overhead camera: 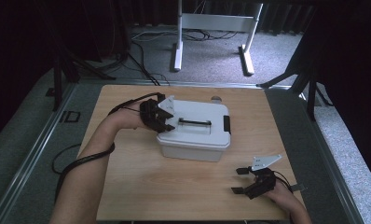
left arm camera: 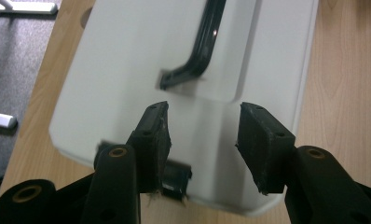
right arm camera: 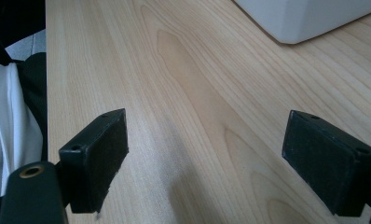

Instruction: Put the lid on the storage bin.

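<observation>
Where the high view reaches its lower right, the right tool (overhead camera: 242,180) rests on the counter (overhead camera: 174,182), jaws spread wide over bare wood. At frame centre sits the white box (overhead camera: 195,135), the left tool (overhead camera: 170,122) over its left end, jaws parted with nothing between them. The left gripper view adds the lid's black handle (left arm camera: 200,51) and a dark latch (left arm camera: 174,179), half hidden behind a jaw.

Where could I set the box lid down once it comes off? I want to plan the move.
Bare wood lies between the white box and the table's near edge, left of the right gripper. A narrower strip runs right of the box. It is crowded at the box's left end, where the left gripper hovers.
</observation>
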Available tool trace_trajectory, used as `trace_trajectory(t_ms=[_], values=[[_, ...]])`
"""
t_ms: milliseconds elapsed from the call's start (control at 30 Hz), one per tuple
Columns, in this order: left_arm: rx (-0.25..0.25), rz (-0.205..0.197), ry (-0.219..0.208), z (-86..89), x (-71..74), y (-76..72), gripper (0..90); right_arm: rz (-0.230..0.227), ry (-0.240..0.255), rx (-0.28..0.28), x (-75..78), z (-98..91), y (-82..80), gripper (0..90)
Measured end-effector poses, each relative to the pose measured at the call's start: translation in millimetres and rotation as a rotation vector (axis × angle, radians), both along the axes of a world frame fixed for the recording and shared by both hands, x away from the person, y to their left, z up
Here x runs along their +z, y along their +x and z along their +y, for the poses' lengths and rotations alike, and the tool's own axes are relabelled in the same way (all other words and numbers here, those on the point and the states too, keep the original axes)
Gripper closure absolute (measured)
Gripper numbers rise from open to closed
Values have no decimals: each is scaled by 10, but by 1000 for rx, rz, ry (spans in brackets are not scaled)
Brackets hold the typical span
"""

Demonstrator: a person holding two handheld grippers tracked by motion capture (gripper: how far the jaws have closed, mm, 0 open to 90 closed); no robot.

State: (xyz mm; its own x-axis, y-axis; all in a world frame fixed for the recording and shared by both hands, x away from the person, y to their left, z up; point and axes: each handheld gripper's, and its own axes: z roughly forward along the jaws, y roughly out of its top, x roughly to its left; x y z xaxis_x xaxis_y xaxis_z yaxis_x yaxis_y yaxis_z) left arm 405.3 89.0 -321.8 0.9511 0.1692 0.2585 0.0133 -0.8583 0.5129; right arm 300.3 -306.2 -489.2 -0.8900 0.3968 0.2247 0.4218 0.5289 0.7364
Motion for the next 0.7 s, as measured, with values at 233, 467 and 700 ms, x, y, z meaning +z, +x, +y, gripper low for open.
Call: trace_trajectory(t_ms=[233,467,700], values=[[33,-1,-26,203,-27,-92,533,-1,-3,-1,-1,1,2,136],[55,-3,-45,390,-35,-189,534,1,-3,-2,-2,-2,3,136],[80,1,-64,570,-81,-271,534,-1,-3,-3,-3,-1,0,136]])
